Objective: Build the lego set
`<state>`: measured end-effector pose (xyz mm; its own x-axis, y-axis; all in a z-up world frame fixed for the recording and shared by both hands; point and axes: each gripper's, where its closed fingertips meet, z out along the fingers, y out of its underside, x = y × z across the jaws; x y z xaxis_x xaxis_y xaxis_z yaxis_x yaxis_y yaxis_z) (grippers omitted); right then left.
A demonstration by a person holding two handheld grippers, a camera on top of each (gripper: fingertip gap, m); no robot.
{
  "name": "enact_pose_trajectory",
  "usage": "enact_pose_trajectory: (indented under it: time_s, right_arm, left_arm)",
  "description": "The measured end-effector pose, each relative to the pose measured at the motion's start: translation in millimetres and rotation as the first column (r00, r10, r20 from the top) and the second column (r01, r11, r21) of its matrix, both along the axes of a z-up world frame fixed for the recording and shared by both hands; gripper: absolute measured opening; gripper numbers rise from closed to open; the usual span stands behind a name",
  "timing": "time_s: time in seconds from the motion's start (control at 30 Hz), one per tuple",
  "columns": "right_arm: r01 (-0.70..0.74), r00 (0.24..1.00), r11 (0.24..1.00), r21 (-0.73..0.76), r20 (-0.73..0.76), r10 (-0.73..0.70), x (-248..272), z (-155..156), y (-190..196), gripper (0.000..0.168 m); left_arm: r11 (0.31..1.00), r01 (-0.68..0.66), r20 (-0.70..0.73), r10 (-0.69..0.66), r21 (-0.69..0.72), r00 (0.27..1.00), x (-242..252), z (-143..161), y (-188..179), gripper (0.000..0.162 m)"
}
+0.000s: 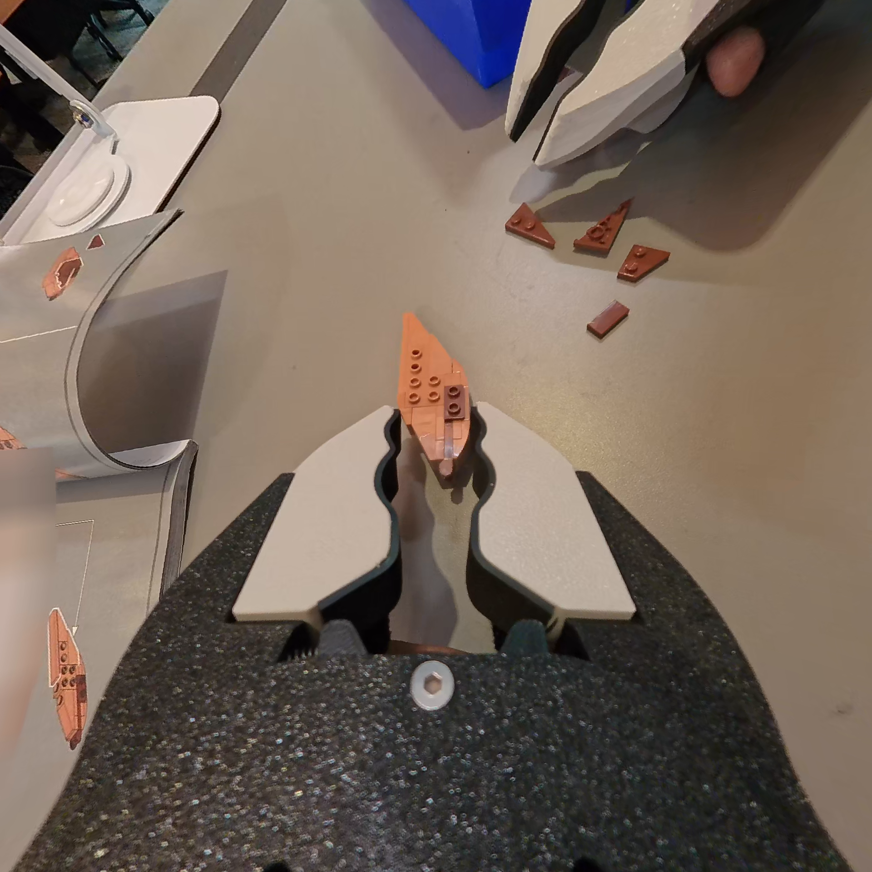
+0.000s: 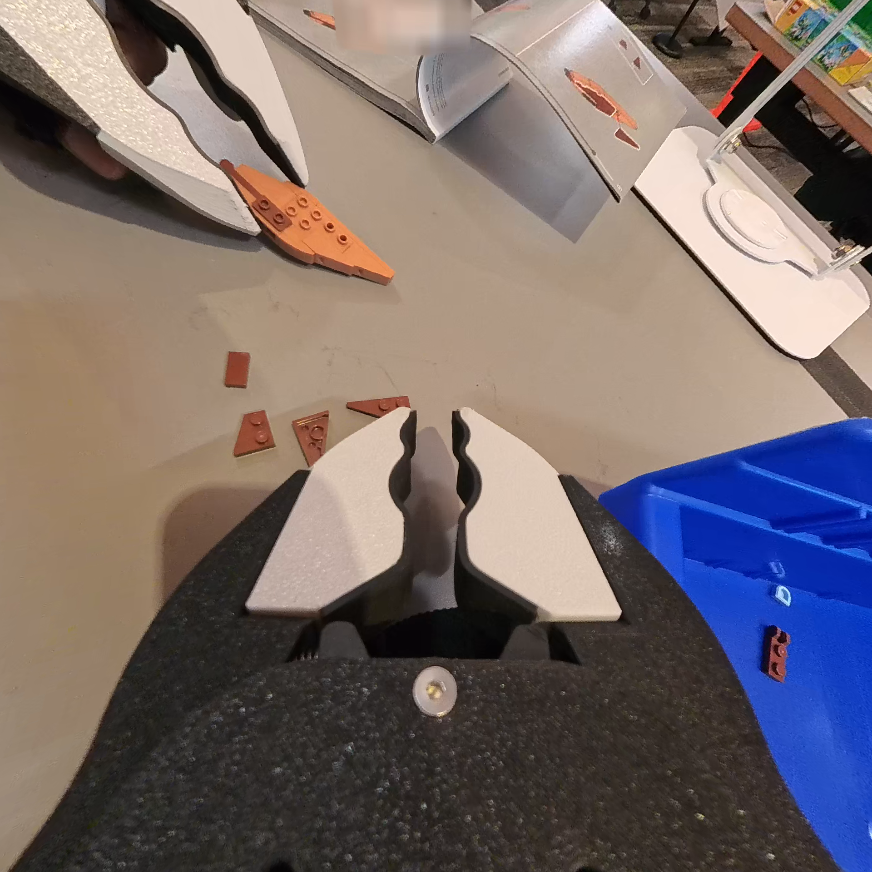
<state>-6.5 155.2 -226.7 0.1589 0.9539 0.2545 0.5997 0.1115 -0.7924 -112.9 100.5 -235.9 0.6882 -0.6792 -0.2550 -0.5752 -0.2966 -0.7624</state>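
Observation:
An orange pointed Lego assembly (image 1: pixel 427 377) with a dark brown 1x2 plate (image 1: pixel 455 401) on it lies on the grey table (image 1: pixel 330 236). My left gripper (image 1: pixel 436 415) is shut on its near end. The right wrist view shows it too, with the assembly (image 2: pixel 321 231) in the left gripper (image 2: pixel 280 207). Three reddish-brown wedge plates (image 2: pixel 255 431) (image 2: pixel 311 434) (image 2: pixel 380 406) and a flat tile (image 2: pixel 237 369) lie loose. My right gripper (image 2: pixel 435 415) hovers just beside the wedges, narrowly open and empty. It also shows in the left wrist view (image 1: pixel 528 151).
An open instruction booklet (image 1: pixel 118 330) (image 2: pixel 542 94) lies left of the assembly. A white stand base (image 1: pixel 141 141) (image 2: pixel 755 236) sits beyond it. A blue parts bin (image 2: pixel 755 519) (image 1: pixel 472 37) holding a brown piece (image 2: pixel 776 653) stands at my right. Left tips to right tips: about 12 centimetres. The flat tile (image 2: pixel 237 369) lies around 7 centimetres away from my left fingertips. Seen from the left wrist view (image 1: pixel 602 319) as well.

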Motion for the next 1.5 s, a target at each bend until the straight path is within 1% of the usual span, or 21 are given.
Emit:
enact_pose_trajectory:
  time_s: [0.2, 0.33, 0.43, 0.53, 0.6, 0.7, 0.87, 1.0, 1.1, 1.33, 1.43, 1.5]
  right_arm:
    - [0.0, 1.0, 1.0, -0.004, -0.003, 0.0, 0.5, 0.2, 0.0, 0.014]
    - [-0.015, 1.0, 0.999, -0.044, -0.003, 0.015, 2.4, 1.4, -2.3, 0.017]
    - [-0.096, 0.995, 0.992, -0.079, 0.029, 0.098, 5.4, 4.6, -14.9, 0.021]
    - [-0.178, 0.981, 0.983, -0.044, 0.07, 0.181, 10.5, 9.1, -26.6, 0.022]
    - [-0.215, 0.969, 0.975, -0.046, 0.113, 0.219, 14.4, 4.5, -32.9, 0.023]
    - [-0.23, 0.957, 0.971, -0.072, 0.165, 0.239, 17.1, -7.0, -37.0, 0.026]
    - [-0.236, 0.947, 0.966, -0.109, 0.199, 0.253, 15.7, -19.0, -43.9, 0.027]
    - [-0.222, 0.95, 0.967, -0.123, 0.196, 0.243, 12.5, -22.2, -45.9, 0.018]
    - [-0.219, 0.951, 0.968, -0.126, 0.195, 0.241, 11.1, -23.4, -47.4, 0.004]
    - [-0.22, 0.951, 0.97, -0.104, 0.196, 0.237, 8.9, -23.0, -47.2, 0.004]
    - [-0.219, 0.957, 0.967, -0.131, 0.166, 0.239, 7.3, -20.0, -47.8, 0.004]
    - [-0.212, 0.964, 0.966, -0.149, 0.134, 0.232, 5.9, -15.4, -46.8, 0.004]
  left_arm:
    - [1.0, 0.001, -0.001, -0.001, 0.0, 1.0, 0.3, 0.1, -0.1, 0.028]
    - [1.0, 0.006, -0.003, -0.006, -0.002, 1.0, 0.9, -0.1, -0.8, 0.028]
    - [1.0, 0.021, -0.008, -0.021, -0.005, 1.0, 3.4, -0.4, -2.5, 0.027]
    - [0.999, 0.042, -0.01, -0.043, -0.008, 0.999, 7.3, -0.7, -4.8, 0.027]
    - [0.998, 0.059, -0.004, -0.059, -0.013, 0.998, 10.5, -0.8, -6.7, 0.027]
    - [0.996, 0.086, 0.005, -0.086, -0.018, 0.996, 15.2, -0.4, -9.7, 0.027]
    - [0.993, 0.12, 0.012, -0.12, -0.021, 0.993, 20.7, 0.3, -13.6, 0.027]
    - [0.989, 0.146, 0.024, -0.145, -0.027, 0.989, 25.1, 0.6, -16.7, 0.027]
    - [0.986, 0.161, 0.021, -0.16, -0.033, 0.987, 27.0, -0.7, -18.7, 0.027]
    - [0.983, 0.177, 0.024, -0.176, -0.047, 0.984, 28.0, -2.3, -21.6, 0.028]
    - [0.983, 0.175, 0.027, -0.174, -0.056, 0.984, 26.2, -2.5, -22.5, 0.028]
    - [0.983, 0.176, 0.037, -0.174, -0.05, 0.984, 25.3, 0.4, -22.7, 0.032]
